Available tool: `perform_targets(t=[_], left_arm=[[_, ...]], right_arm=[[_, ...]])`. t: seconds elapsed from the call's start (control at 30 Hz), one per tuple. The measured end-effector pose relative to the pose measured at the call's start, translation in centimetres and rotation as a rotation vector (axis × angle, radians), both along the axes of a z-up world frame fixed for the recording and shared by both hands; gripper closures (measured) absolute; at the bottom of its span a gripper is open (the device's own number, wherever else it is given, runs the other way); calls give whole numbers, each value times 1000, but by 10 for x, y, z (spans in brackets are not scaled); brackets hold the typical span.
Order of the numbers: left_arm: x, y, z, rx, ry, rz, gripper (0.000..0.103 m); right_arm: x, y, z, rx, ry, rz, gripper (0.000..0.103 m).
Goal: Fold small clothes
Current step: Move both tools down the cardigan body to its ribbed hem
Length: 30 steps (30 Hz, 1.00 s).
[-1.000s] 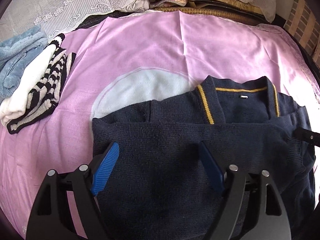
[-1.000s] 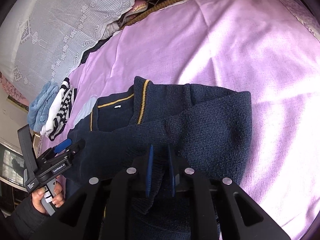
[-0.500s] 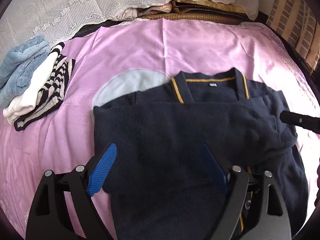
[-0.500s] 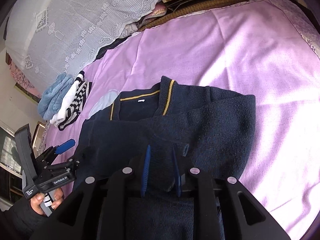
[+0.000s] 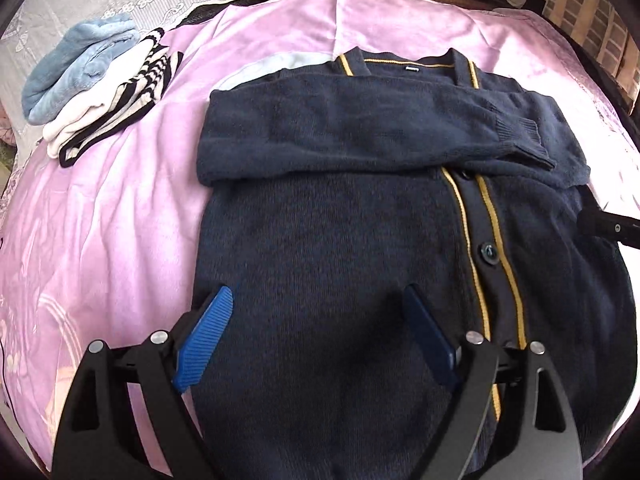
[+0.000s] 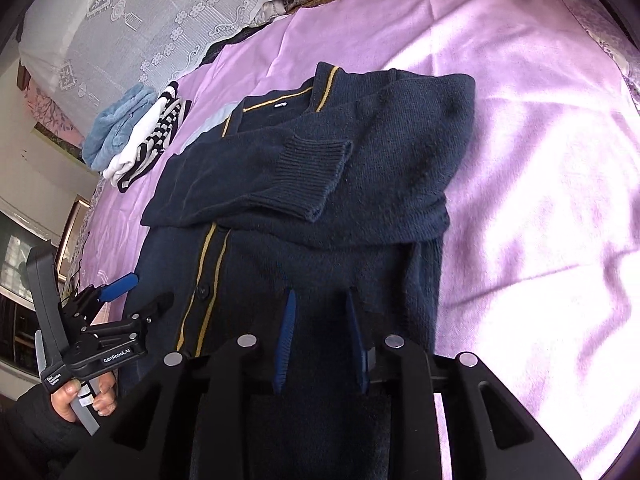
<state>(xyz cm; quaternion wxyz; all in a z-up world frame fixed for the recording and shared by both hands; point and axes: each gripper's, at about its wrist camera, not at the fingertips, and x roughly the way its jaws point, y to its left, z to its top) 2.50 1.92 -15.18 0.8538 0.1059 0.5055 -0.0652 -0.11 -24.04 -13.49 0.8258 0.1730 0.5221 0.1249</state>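
A navy cardigan [image 5: 340, 240] with yellow trim lies face up on the pink bed cover [image 5: 100, 220]. Both sleeves are folded across its chest. The ribbed cuff [image 6: 312, 176] of the top sleeve rests flat near the button band, also visible as the cuff [image 5: 516, 136] in the left wrist view. My left gripper [image 5: 316, 296] hovers open over the cardigan's lower body, nothing between its blue pads. My right gripper [image 6: 320, 294] is over the cardigan's [image 6: 380, 168] lower right part; its jaws are opening and grip nothing. A hand holds the left gripper [image 6: 140, 292] at the cardigan's left edge.
A folded stack lies at the far left: a pale blue fleece piece [image 5: 80, 64] and a black-and-white striped garment [image 5: 120, 108]. Lace-covered pillows [image 6: 140, 20] line the head of the bed. Bare pink cover [image 6: 540, 160] spreads to the right of the cardigan.
Both grippers drew back toward the cardigan's hem. The right gripper's jaws widened and let go of the sleeve cuff, which now lies across the chest.
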Motion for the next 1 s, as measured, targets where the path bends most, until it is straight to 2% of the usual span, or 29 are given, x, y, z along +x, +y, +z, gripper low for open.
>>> perform_targets(t=[0.27, 0.6, 0.77, 1.0], left_arm=[[-32, 18, 8, 5, 4, 7, 18], [-50, 28, 8, 4, 19, -68, 18], [-55, 38, 4, -6, 34, -67, 17], [-65, 56, 5, -21, 45, -39, 15]], right_arm=[[-42, 7, 20, -10, -51, 34, 73], [-77, 42, 18, -39, -25, 74, 73], [-88, 37, 5, -63, 29, 46, 75], [-109, 20, 13, -68, 8, -8, 75]])
